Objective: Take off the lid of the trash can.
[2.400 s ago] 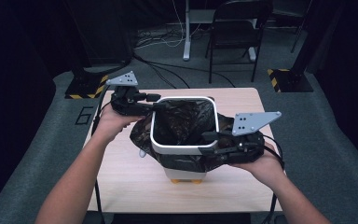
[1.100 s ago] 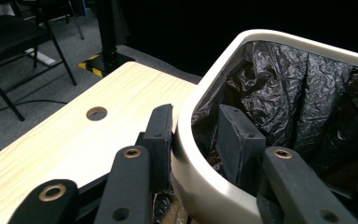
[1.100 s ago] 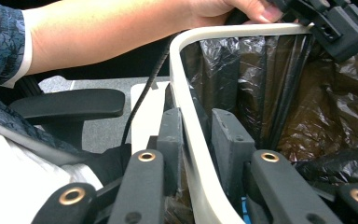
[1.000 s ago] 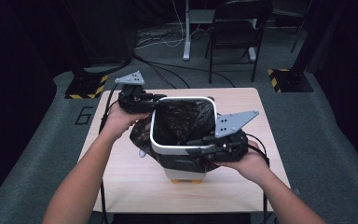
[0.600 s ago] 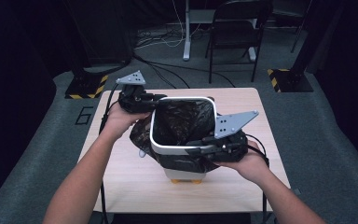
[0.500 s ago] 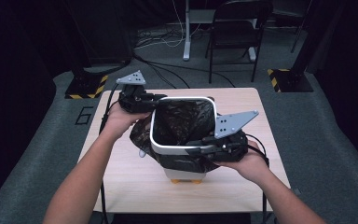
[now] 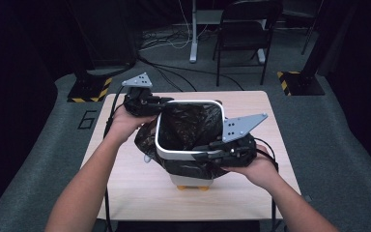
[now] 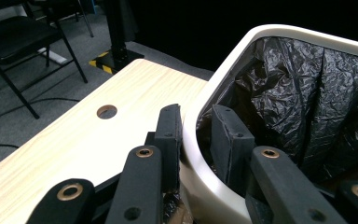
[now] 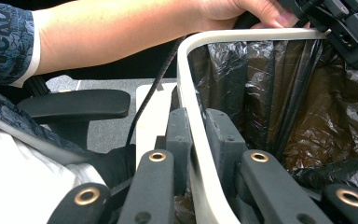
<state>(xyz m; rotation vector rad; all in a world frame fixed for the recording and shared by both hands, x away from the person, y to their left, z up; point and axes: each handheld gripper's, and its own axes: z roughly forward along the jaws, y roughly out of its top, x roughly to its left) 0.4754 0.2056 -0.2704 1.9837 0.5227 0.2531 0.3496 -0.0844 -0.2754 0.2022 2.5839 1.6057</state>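
White bin [image 7: 186,153], one black liner [image 7: 188,125]

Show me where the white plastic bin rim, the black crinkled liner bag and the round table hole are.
white plastic bin rim [image 8: 193,121], left gripper view, outer curve.
black crinkled liner bag [image 8: 303,98], left gripper view, inside wall.
round table hole [image 8: 106,111], left gripper view, centre.

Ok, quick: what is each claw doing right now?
Left claw: jaws have just been closing, one on each side of the white bin rim; contact unclear.
Right claw: jaws have just been closing, now gripping the near bin rim over the black bag.
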